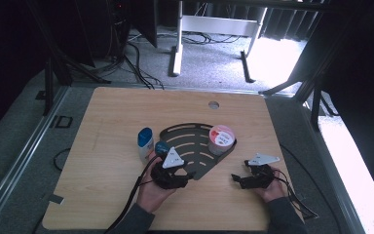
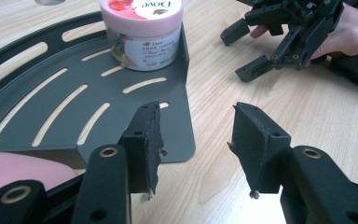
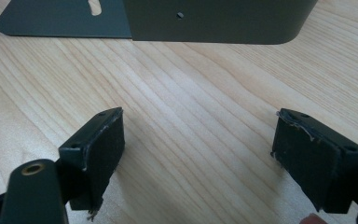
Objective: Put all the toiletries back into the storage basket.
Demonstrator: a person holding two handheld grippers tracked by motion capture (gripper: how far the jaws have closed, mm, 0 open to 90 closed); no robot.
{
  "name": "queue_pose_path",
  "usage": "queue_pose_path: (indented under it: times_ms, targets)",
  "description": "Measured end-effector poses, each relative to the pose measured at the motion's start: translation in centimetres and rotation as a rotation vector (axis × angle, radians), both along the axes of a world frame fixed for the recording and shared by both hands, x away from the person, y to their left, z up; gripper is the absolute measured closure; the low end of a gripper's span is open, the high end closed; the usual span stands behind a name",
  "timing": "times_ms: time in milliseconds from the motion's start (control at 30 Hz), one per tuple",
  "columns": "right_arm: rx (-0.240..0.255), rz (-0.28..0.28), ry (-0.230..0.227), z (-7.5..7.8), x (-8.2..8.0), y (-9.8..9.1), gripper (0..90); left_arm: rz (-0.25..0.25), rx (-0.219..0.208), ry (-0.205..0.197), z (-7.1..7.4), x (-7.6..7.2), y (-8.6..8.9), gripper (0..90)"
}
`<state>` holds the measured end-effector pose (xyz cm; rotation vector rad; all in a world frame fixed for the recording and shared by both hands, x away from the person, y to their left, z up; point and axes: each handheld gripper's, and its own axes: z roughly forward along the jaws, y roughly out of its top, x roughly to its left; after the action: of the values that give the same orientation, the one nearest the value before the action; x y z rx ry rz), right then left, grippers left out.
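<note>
Two handheld grippers sit low over a wooden table [image 1: 112, 195], near the bottom centre of the high view. Between them lies a dark metal corner rack [image 1: 195, 146] with curved slots. A pink-lidded jar [image 1: 221, 138] stands inside the rack, tucked against its upright wall at centre right. Outside the rack, at its left edge, stands a white bottle with a blue cap [image 1: 145, 144], and just right of it a second blue cap [image 1: 162, 146] shows, touching or nearly touching the left gripper's plate.

Risks, as a judgement: the left gripper [image 1: 187, 176] hovers over the rack's near corner, so a careless sweep could nudge the light rack and slide the jar. The white bottle is tall and narrow — a brush from the hand or trailing cable could tip it.

In the left gripper view, the left gripper [image 2: 193, 140] has its jaws partly apart, about halfway, with nothing between them; the rack's flat corner lies just beyond the left pad, and the jar [image 2: 142, 32] stands at the upper centre. In its own view, the right gripper [image 3: 198, 149] has its jaws spread wide over bare wood, holding nothing — the rack's wall [image 3: 214, 21] runs across the top of the frame, apart from the pads.
</note>
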<state>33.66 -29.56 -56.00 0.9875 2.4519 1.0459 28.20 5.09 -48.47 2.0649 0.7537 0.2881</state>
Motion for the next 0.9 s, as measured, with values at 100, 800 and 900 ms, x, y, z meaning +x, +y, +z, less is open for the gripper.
queue_pose_path:
  times_ms: [100, 800, 900]
  targets:
    - [0.000, 0.000, 0.000, 0.0, 0.0, 0.0, 16.5, 0.009, -0.004, 0.001, 0.1, -0.1, 0.4, 52.6]
    - [0.000, 0.001, 0.000, 0.0, 0.0, 0.0, 16.5, 0.086, -0.038, -0.013, 1.2, -0.6, 4.1, 53.1]
    - [0.000, 0.000, 0.000, 0.0, 0.0, 0.0, 16.5, 0.090, -0.031, -0.013, 1.3, -0.6, 4.4, 53.0]
